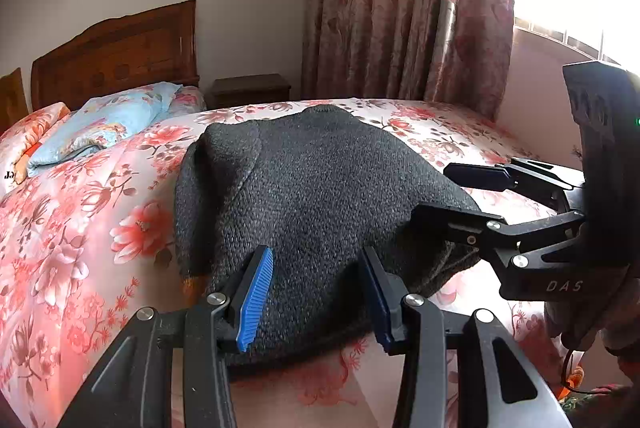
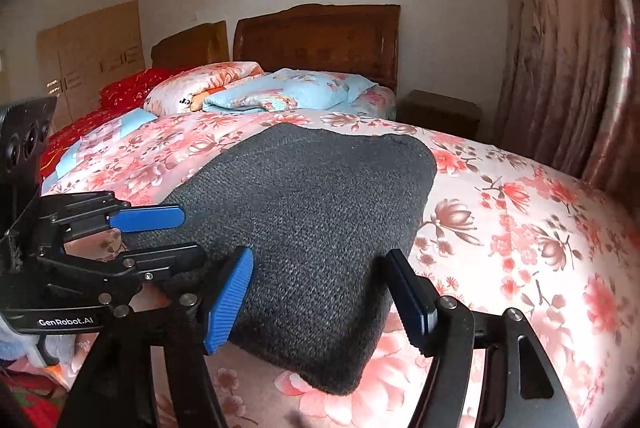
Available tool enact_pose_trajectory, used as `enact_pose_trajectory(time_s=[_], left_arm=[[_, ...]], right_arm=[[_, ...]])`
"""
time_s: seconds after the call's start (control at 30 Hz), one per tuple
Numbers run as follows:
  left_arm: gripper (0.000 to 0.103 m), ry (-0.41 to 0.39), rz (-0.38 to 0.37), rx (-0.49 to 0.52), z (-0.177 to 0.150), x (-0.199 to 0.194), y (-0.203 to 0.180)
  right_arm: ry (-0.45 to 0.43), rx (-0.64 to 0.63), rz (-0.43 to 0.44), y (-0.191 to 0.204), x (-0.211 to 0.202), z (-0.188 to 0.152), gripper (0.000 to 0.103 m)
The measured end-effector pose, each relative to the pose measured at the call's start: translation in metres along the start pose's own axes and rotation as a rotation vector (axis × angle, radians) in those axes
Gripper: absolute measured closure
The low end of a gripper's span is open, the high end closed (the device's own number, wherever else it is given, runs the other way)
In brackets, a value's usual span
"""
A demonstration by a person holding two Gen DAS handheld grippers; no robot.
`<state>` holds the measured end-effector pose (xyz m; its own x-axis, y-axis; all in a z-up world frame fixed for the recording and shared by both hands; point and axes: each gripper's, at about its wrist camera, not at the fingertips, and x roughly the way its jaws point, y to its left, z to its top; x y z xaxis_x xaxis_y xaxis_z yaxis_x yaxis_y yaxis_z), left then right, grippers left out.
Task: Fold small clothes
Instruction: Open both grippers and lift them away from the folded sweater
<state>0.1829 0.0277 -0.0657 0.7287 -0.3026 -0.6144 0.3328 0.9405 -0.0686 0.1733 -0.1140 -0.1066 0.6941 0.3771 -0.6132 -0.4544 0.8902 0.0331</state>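
Left gripper (image 1: 316,298) fingers spread wide, empty, over near hem of dark grey sweater (image 1: 312,196). Right gripper (image 2: 320,302) likewise spread, empty, over its near corner. Sweater folded, flat on floral bedspread (image 2: 520,228). Farther: blue quilt (image 2: 288,90), wooden headboard (image 2: 316,36), curtain (image 1: 400,8).

Ahead of your grippers, the sweater (image 1: 316,196) is charcoal-grey speckled knit. The bedspread (image 2: 520,228) beneath it is pale pink with coral flowers. Your finger pads (image 1: 255,302) are blue.
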Motion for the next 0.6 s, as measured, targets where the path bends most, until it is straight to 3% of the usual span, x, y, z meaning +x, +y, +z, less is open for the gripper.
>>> enact_pose_trajectory(time_s=[0.17,0.3,0.37,0.47,0.53,0.6], left_arm=[[0.058,0.001,0.005,-0.006,-0.001,-0.002,0.000],[0.058,0.000,0.063,-0.025,-0.004,-0.022,-0.004],[0.054,-0.052,0.137,-0.013,-0.008,-0.041,-0.010],[0.037,-0.116,0.269,0.011,-0.014,-0.066,-0.023],[0.036,-0.151,0.407,0.021,-0.019,-0.082,-0.034],[0.036,-0.182,0.473,0.023,-0.023,-0.093,-0.042]], right_arm=[[-0.008,0.029,-0.006,-0.002,0.000,-0.005,0.000],[0.049,0.044,-0.017,0.001,-0.010,-0.008,0.000],[0.078,0.006,-0.037,0.010,-0.024,-0.014,0.000],[0.063,-0.006,-0.037,0.022,-0.052,-0.028,0.000],[0.034,0.037,-0.040,0.029,-0.074,-0.039,0.000],[0.005,0.082,-0.052,0.034,-0.092,-0.050,0.000]])
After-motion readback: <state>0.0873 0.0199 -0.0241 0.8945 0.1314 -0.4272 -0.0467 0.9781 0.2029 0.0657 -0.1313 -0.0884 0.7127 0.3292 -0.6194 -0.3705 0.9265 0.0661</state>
